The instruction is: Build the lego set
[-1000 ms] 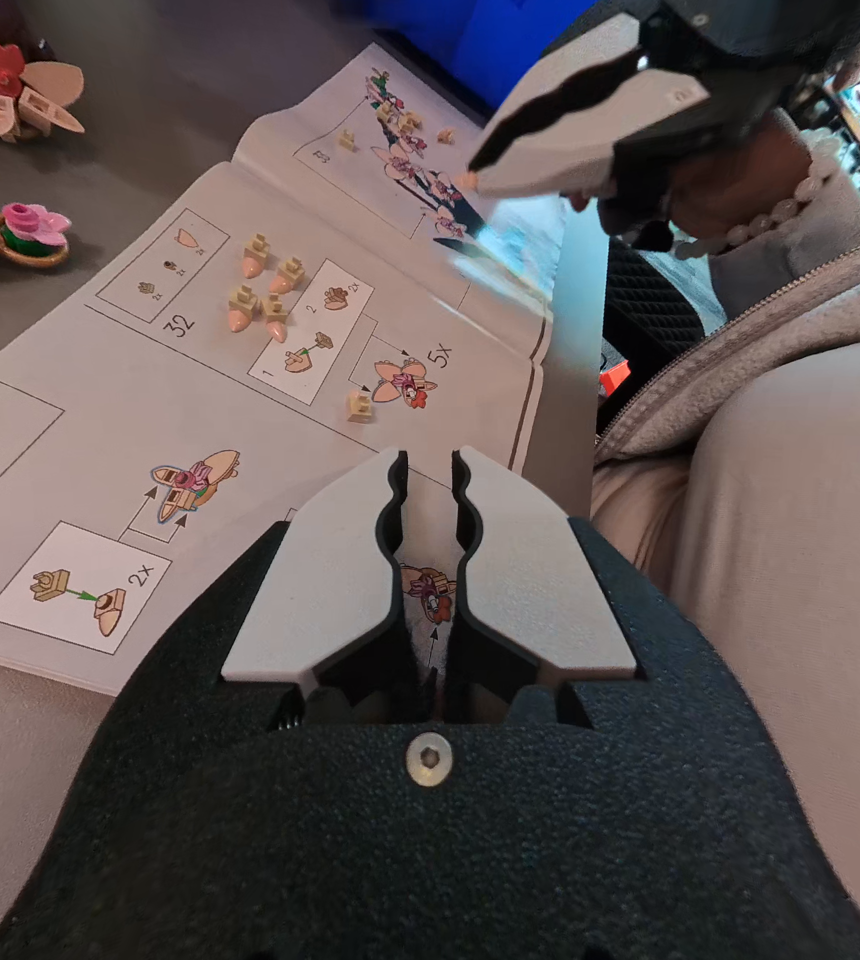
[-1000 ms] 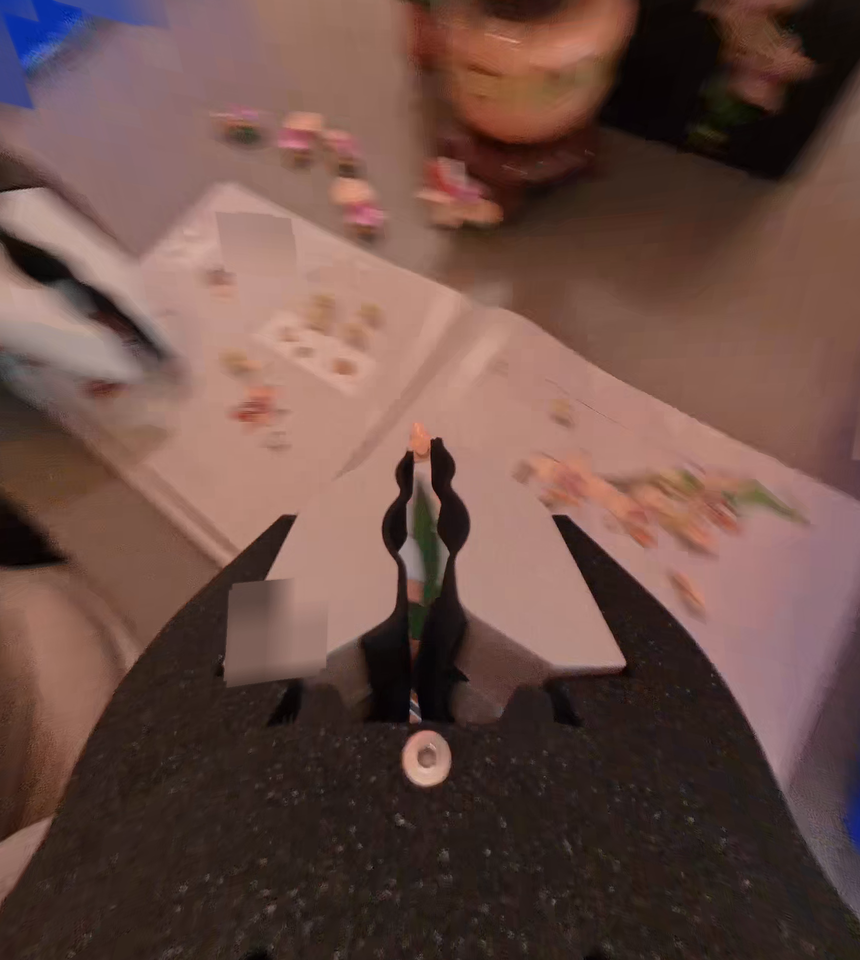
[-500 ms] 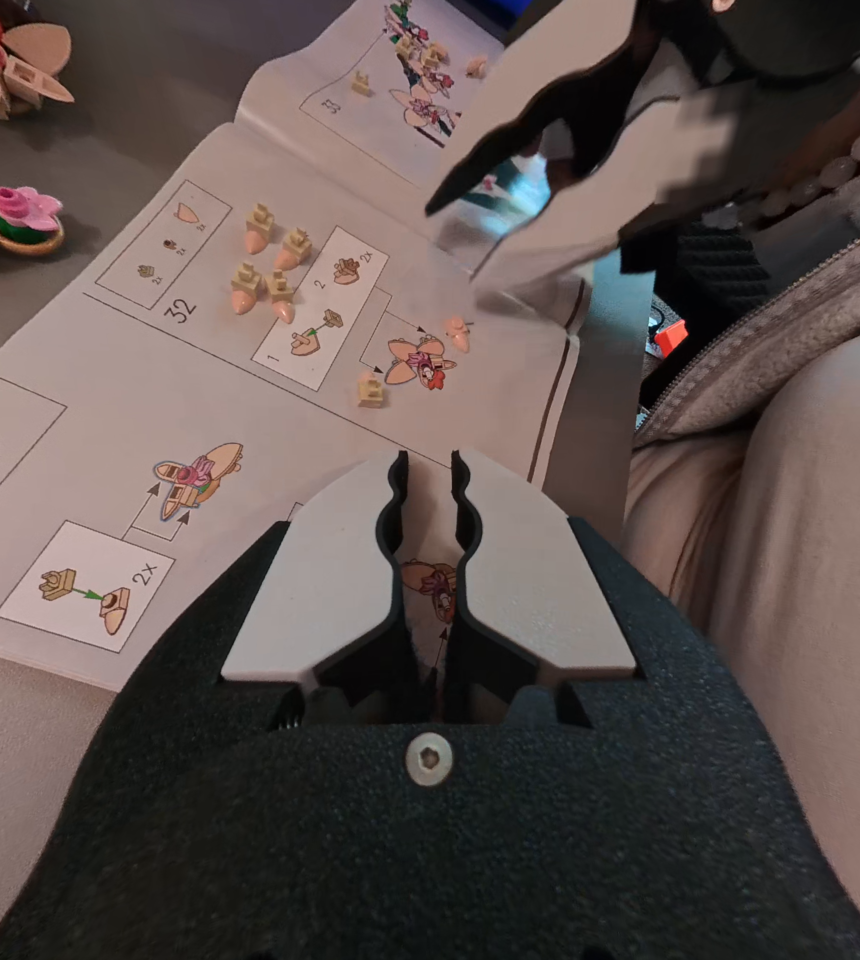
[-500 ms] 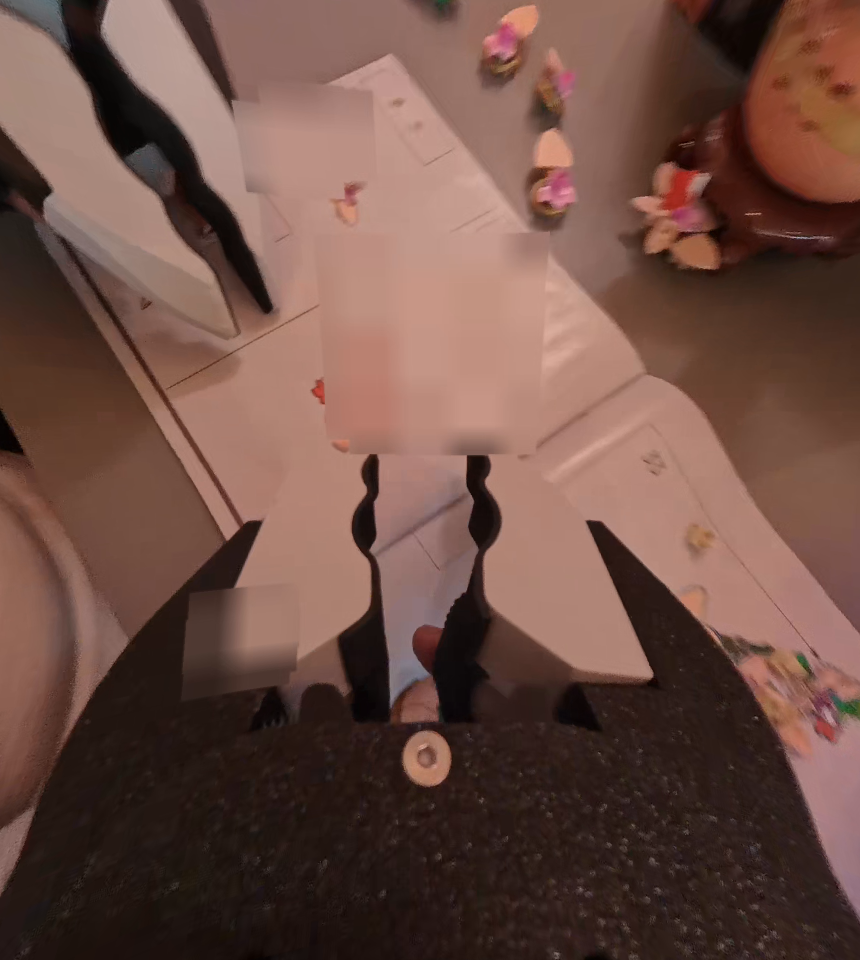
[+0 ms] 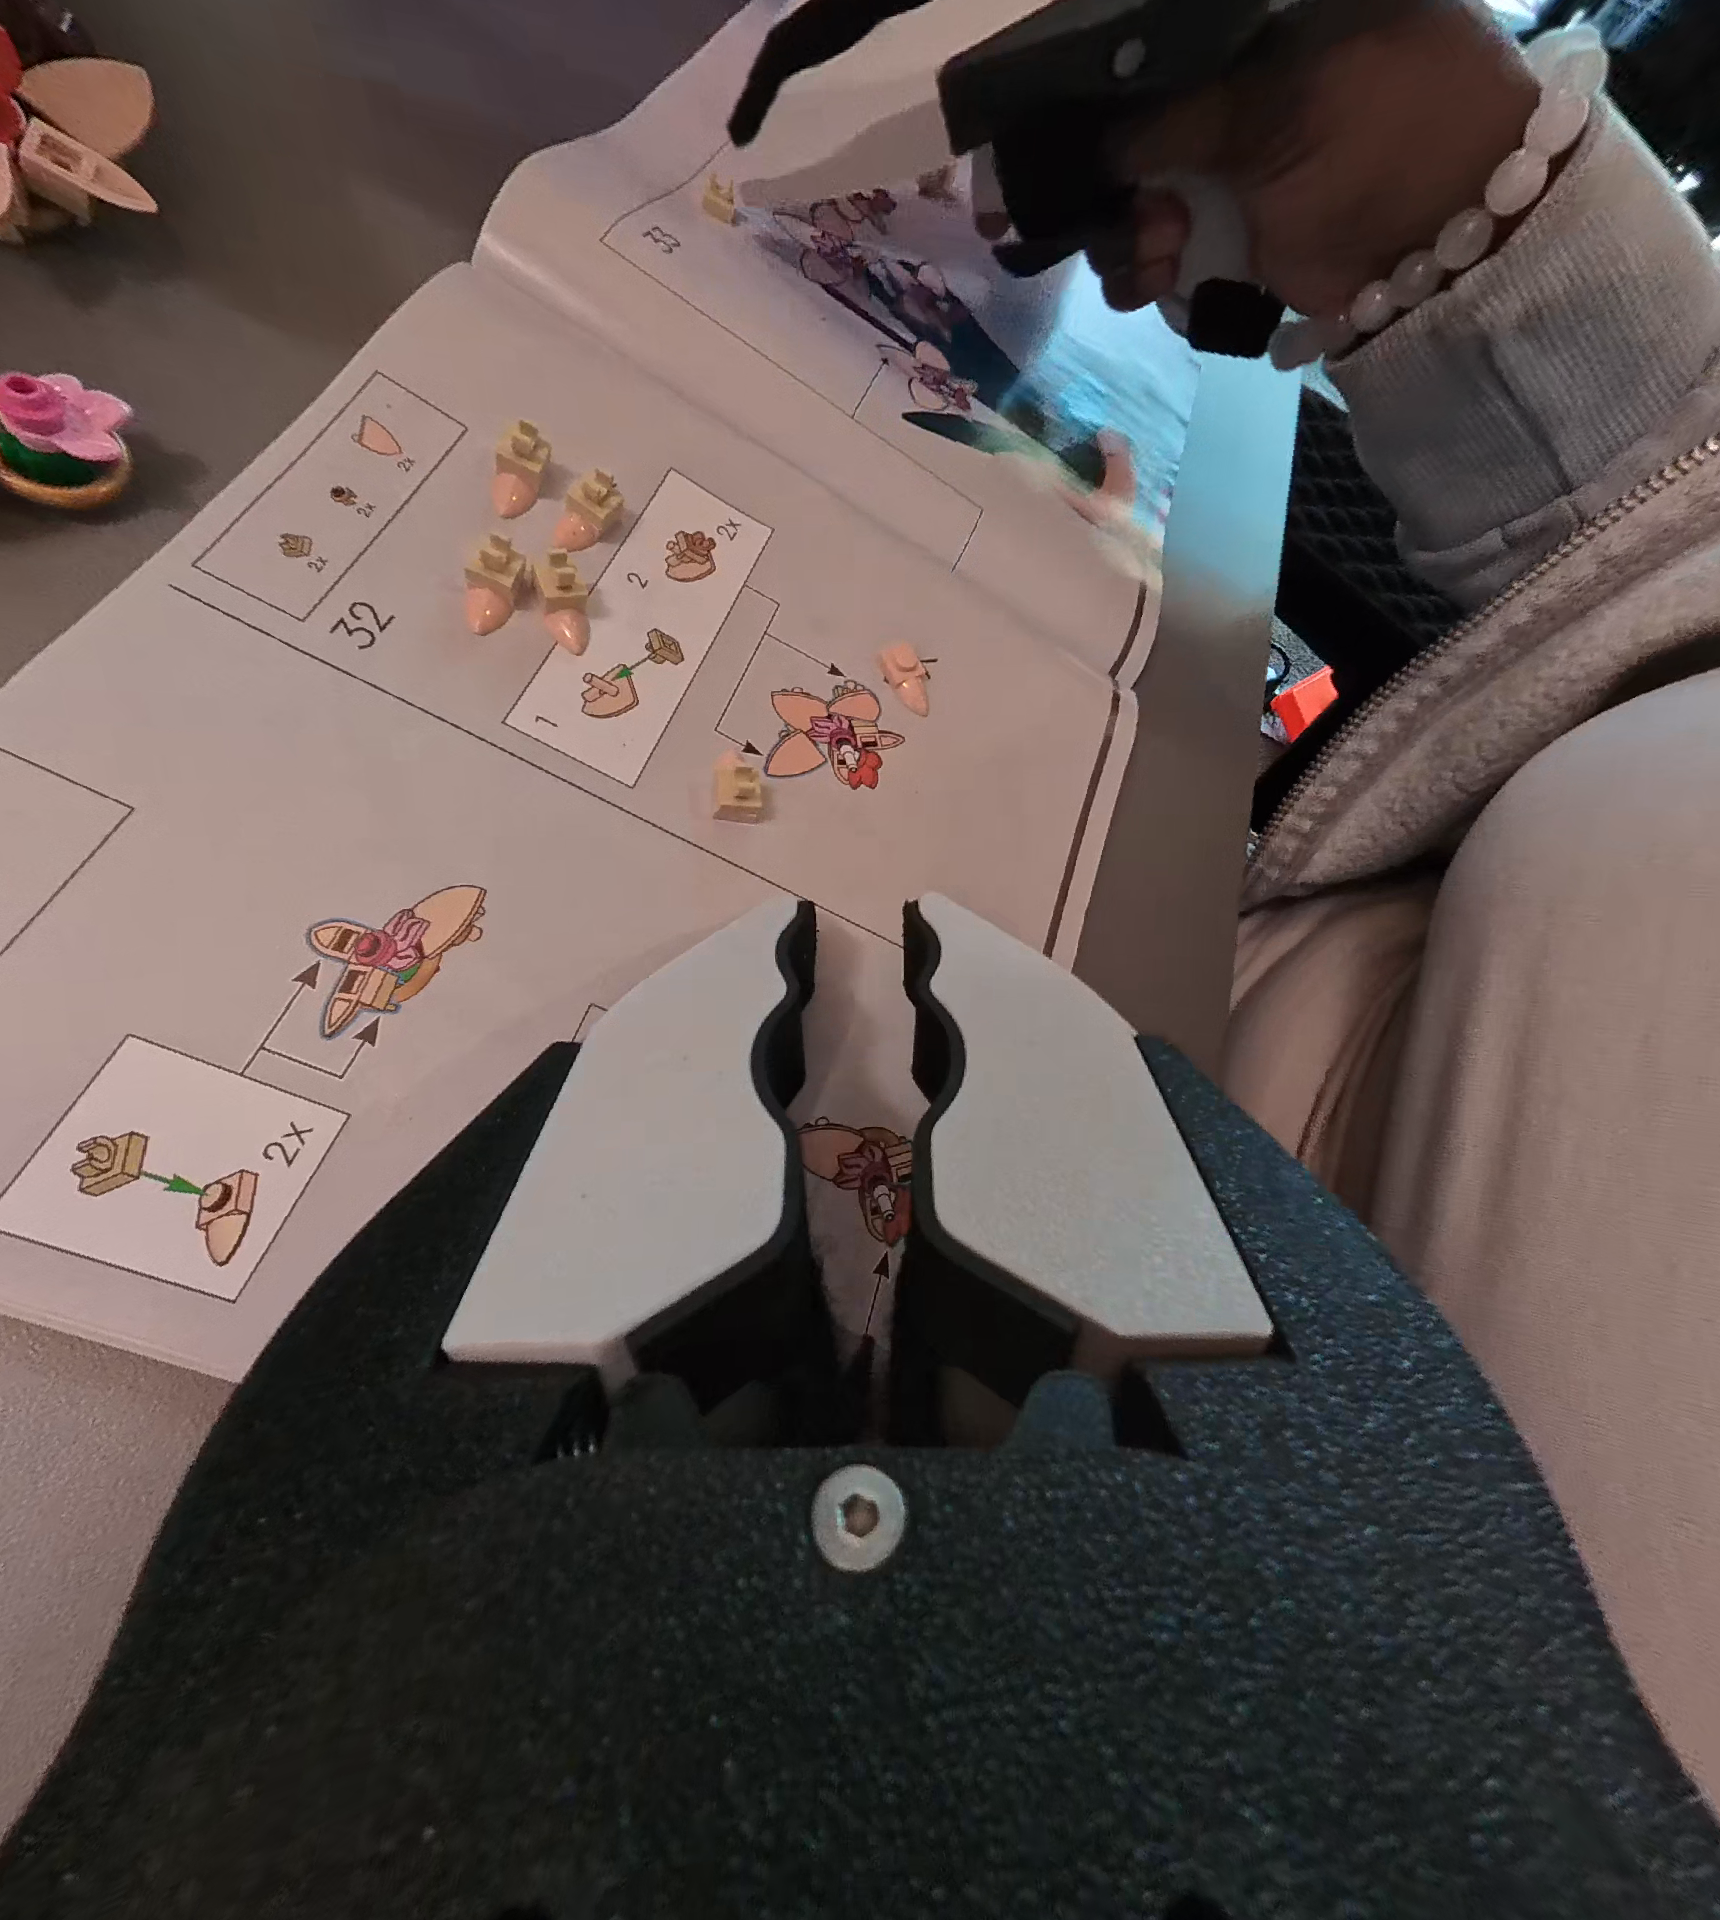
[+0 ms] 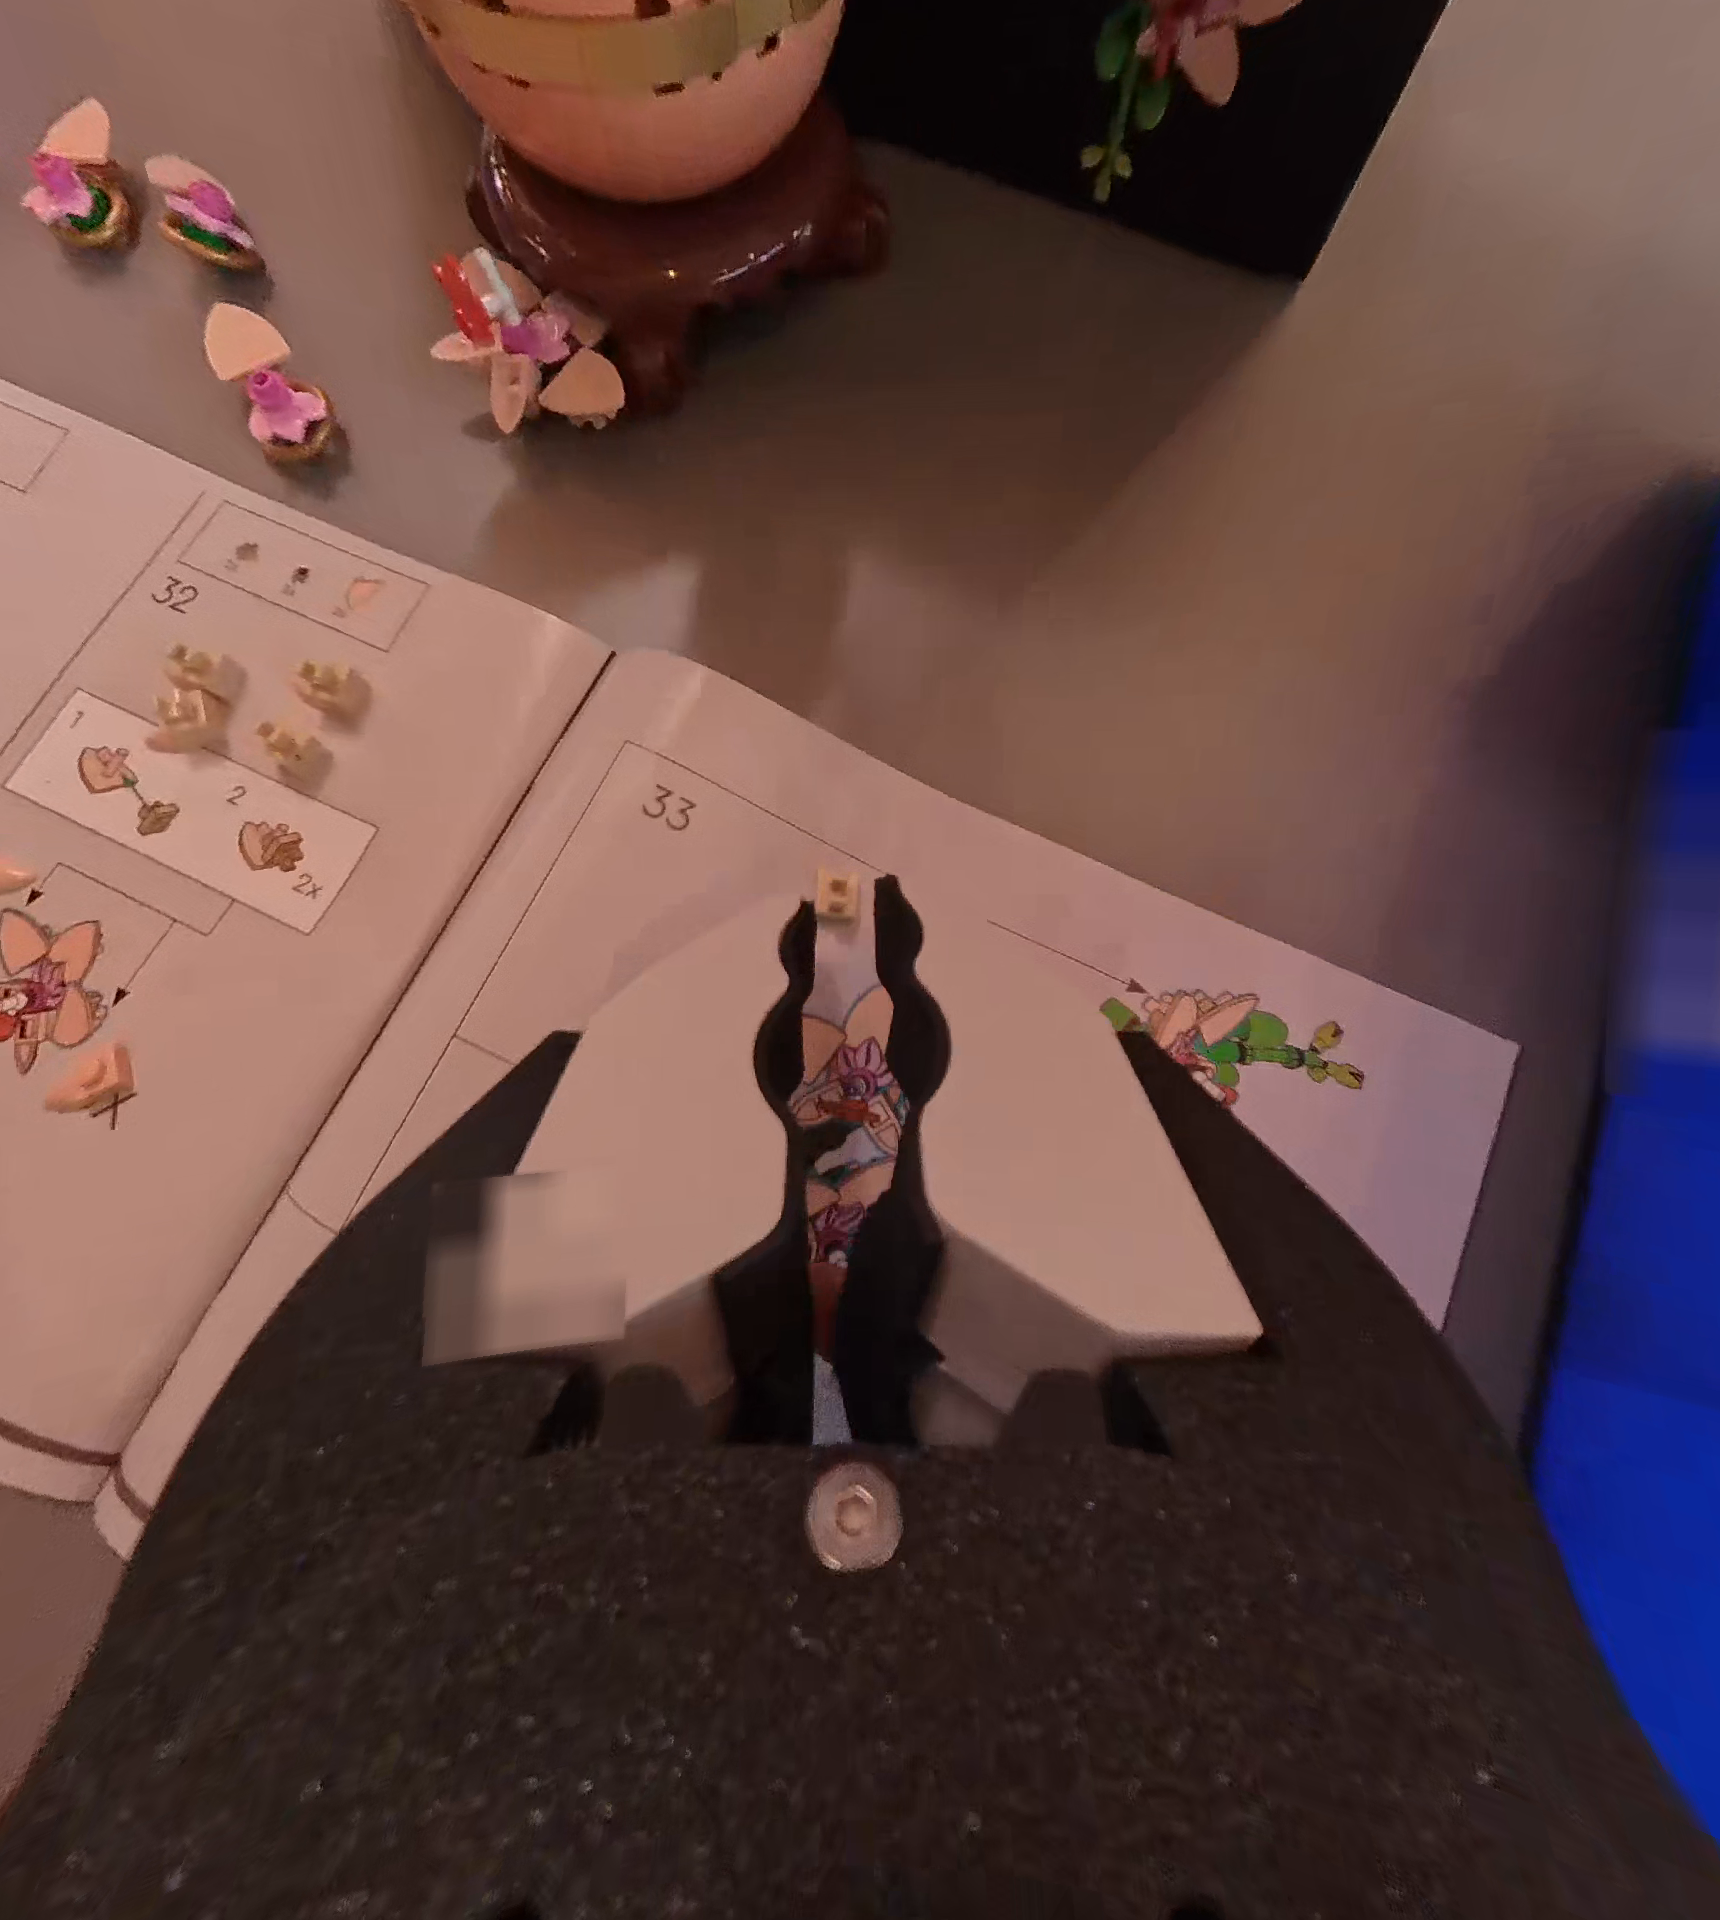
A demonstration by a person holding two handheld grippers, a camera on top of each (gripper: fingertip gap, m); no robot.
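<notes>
An open instruction booklet (image 5: pixel 212 779) lies on the grey table. My left gripper (image 5: pixel 858 914) hovers over its near page, jaws slightly apart with nothing between them. A small tan brick (image 5: pixel 740 787) and a loose pink petal piece (image 5: pixel 906 675) lie just ahead of it. My right gripper (image 6: pixel 845 902) is low over the right-hand page (image 6: pixel 627 935). A small tan brick (image 6: pixel 838 894) stands between its fingertips, with a sliver of gap to the right pad. The right gripper also shows in the left wrist view (image 5: pixel 835 104), with that brick (image 5: pixel 721 197) on the page.
Several tan-and-pink pieces (image 5: pixel 534 540) are clustered on the left page. Small flower assemblies (image 6: pixel 284 405) and a rounded pot on a brown base (image 6: pixel 648 125) stand beyond the booklet. A blue object (image 6: pixel 1718 935) is at the right. A person's body (image 5: pixel 1562 1143) is close on the left gripper's right. About 20 centimetres separates my left fingertips from my right.
The right gripper carried a small pink piece, opened and left it on the left page. It then moved to the right page and narrowed around the tan brick. The left gripper stayed put.
</notes>
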